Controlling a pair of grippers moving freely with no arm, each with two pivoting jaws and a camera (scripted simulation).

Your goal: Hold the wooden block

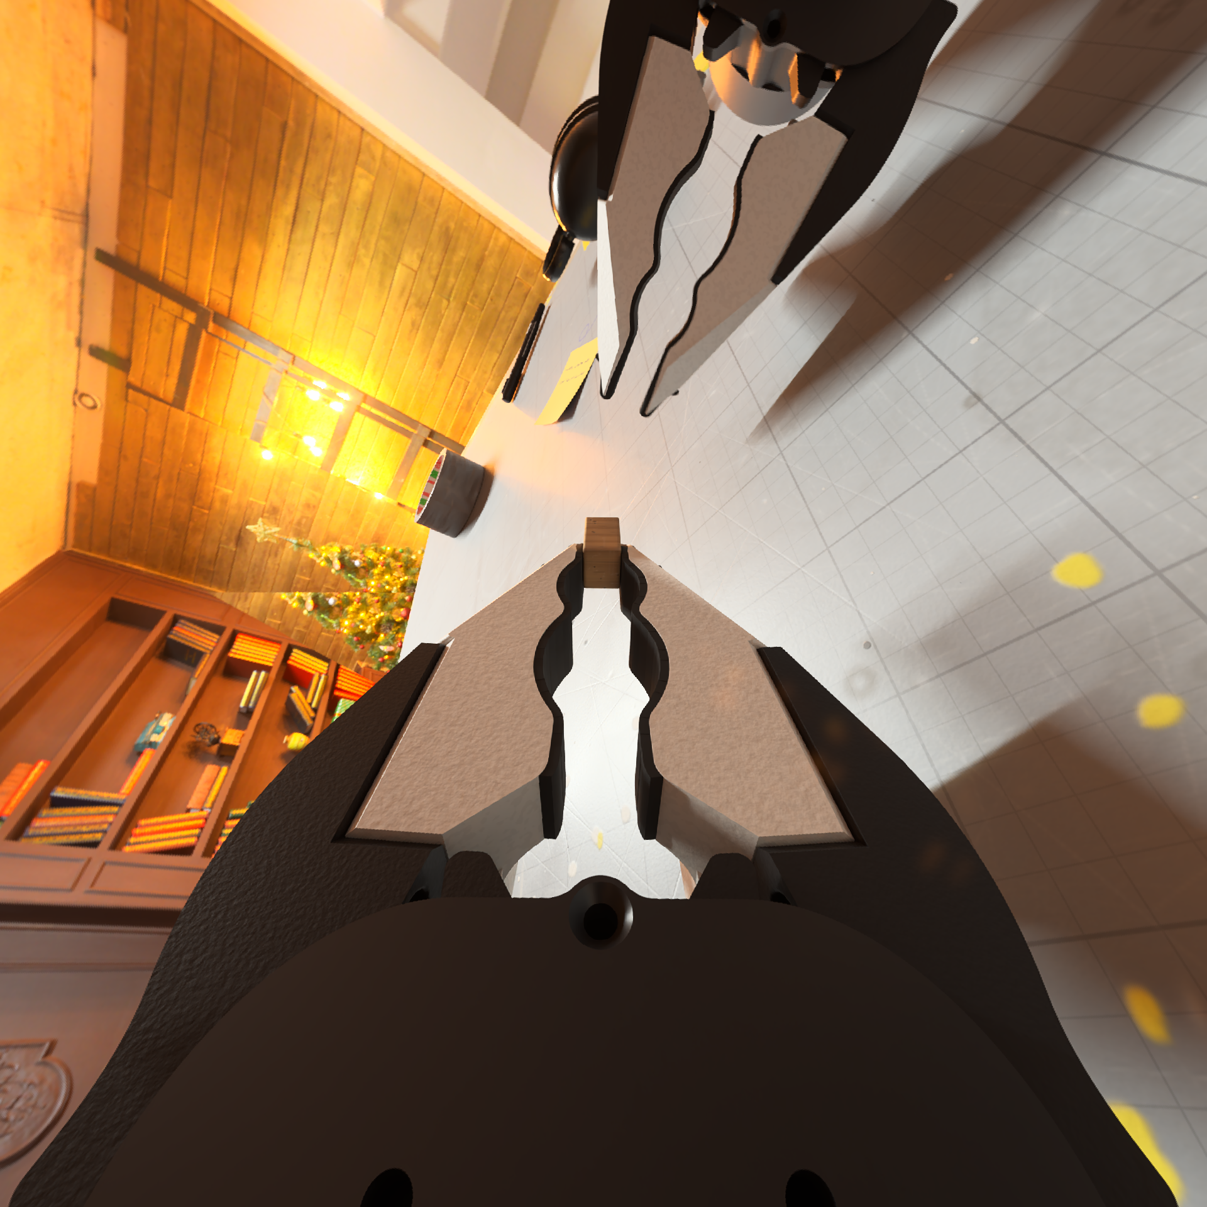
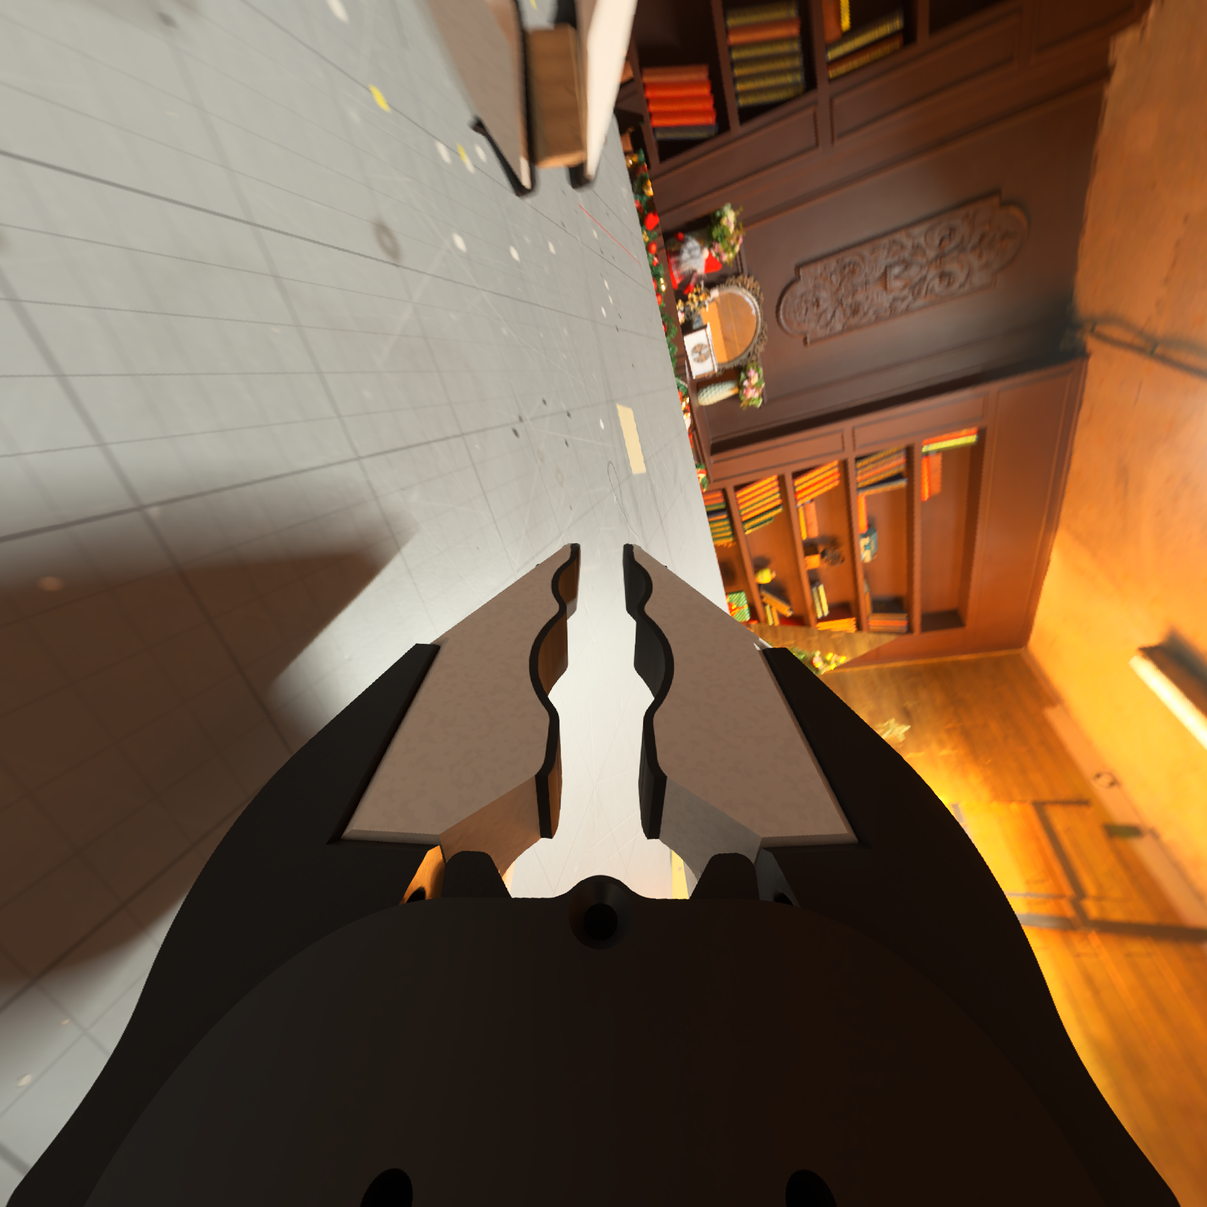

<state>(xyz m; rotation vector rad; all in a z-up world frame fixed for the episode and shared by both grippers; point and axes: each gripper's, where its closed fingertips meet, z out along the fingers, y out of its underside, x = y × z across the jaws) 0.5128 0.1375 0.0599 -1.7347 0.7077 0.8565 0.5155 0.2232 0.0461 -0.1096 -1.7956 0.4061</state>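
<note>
Under both of my grippers is a big white table (image 1: 980, 522) with a faint grid on it, speckled with little yellow paint spots, and it takes up most of what I see. Off past its edge there's a warm wooden room with bookshelves (image 2: 849, 542) and a lit-up Christmas tree (image 1: 356, 597).

My left gripper (image 1: 601, 555) has its fingers clamped on the wooden block (image 1: 601, 554), right at the very tips, so the block pokes out a bit beyond them. From the right wrist view I can see the same thing up at the top edge: the block (image 2: 555, 98) pinched between two fingers of the left gripper (image 2: 555, 176), hanging just over the table.

My right gripper (image 2: 601, 555) has its fingers a little apart with nothing between them, just bare table showing through the gap. In the left wrist view it sits across from me (image 1: 624, 402), tips pointing back my way, well apart from the block.

Smaller stuff near the far table edge: a black round thing (image 1: 575, 170) I can't really make out, a dark roll of tape (image 1: 454, 493), a black pen (image 1: 526, 349), and a yellow sticky note (image 1: 567, 382).
</note>
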